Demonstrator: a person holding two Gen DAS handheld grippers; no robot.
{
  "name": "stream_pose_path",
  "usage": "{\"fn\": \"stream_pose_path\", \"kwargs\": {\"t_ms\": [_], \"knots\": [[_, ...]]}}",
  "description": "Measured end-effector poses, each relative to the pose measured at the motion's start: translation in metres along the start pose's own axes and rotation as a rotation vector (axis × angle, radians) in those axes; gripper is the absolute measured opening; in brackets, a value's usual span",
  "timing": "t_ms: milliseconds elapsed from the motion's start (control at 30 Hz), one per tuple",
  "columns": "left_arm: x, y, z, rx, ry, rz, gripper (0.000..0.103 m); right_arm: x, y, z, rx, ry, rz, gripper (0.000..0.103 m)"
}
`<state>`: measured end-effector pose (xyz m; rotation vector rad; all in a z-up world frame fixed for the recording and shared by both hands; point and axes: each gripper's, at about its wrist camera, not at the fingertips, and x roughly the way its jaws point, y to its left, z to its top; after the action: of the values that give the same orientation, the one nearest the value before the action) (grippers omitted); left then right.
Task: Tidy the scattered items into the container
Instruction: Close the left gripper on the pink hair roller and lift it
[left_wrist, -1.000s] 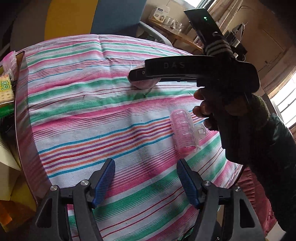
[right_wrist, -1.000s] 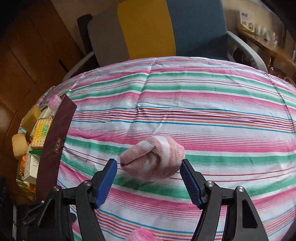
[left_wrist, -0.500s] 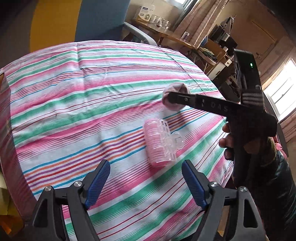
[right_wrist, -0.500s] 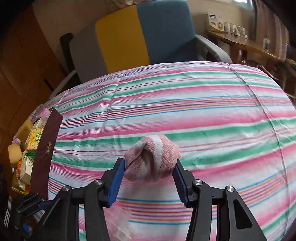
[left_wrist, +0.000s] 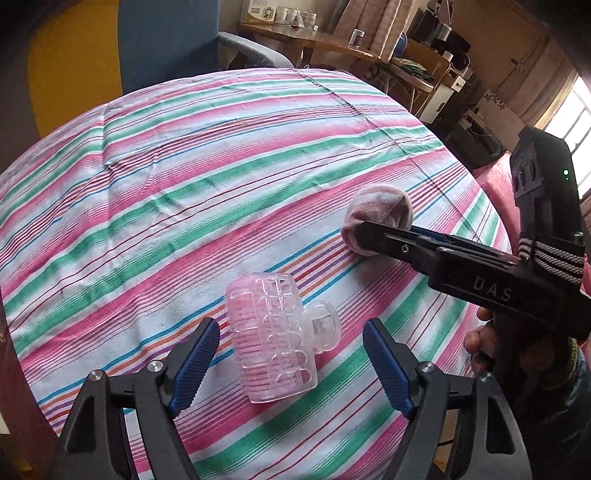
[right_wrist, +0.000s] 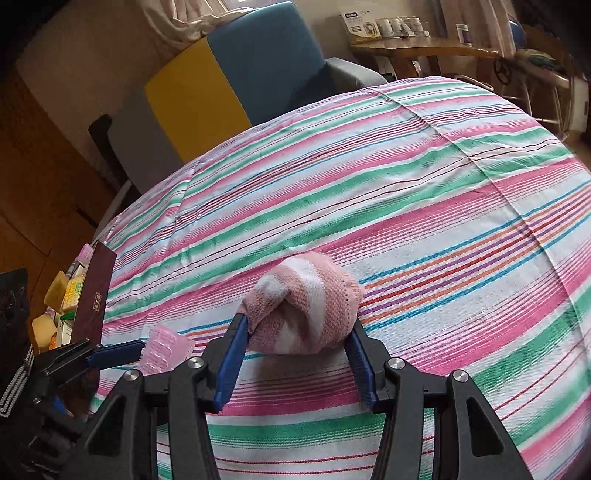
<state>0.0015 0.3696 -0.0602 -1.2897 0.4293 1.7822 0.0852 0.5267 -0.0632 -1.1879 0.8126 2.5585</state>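
The rolled-up pink and white sock (right_wrist: 304, 314) is clamped in the right claw (right_wrist: 295, 354), both blue pads pressed into its sides, and from the left wrist view you can see the same sock bundle (left_wrist: 376, 214) pinched at the tip of that claw over the right part of the striped cloth. The other loose item, a clear pink plastic hair roller (left_wrist: 273, 339), is lying on the tabletop (left_wrist: 184, 166) right between the two fingers of the left claw (left_wrist: 291, 365), which is spread wide with a gap on each side, so the pads aren't touching it. In the right wrist view the roller (right_wrist: 166, 349) shows up just past one blue finger of the left claw, lower left of the sock. The container (right_wrist: 90, 295) sits at the far left edge of the tabletop in that view, a dark maroon box wall with yellowish packets and small boxes (right_wrist: 68, 295) already piled inside it, well apart from the sock and the roller. A hand (left_wrist: 480, 339) grips the handle of the right tool on the right side of the left wrist view. Behind the tabletop there's a chair (right_wrist: 236, 70) with a blue and yellow back, and a wooden side table (right_wrist: 424, 48) with small bottles on it farther back.
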Motion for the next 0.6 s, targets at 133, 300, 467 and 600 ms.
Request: {"fn": "stream_pose_path", "kwargs": {"t_ms": [133, 300, 467, 600], "knots": [[0.001, 0.007, -0.006, -0.009, -0.023, 0.003, 0.071, 0.001, -0.002, 0.000, 0.007, -0.008, 0.015, 0.053], [-0.007, 0.018, -0.015, -0.032, -0.050, -0.021, 0.060, 0.001, 0.001, -0.001, -0.002, -0.019, 0.009, 0.053], [-0.019, 0.024, -0.033, -0.053, -0.066, -0.031, 0.060, 0.000, 0.008, -0.006, -0.004, -0.015, 0.008, 0.051], [-0.031, 0.029, -0.051, -0.079, -0.076, -0.039, 0.060, 0.001, 0.023, -0.015, -0.022, 0.003, 0.028, 0.050]]}}
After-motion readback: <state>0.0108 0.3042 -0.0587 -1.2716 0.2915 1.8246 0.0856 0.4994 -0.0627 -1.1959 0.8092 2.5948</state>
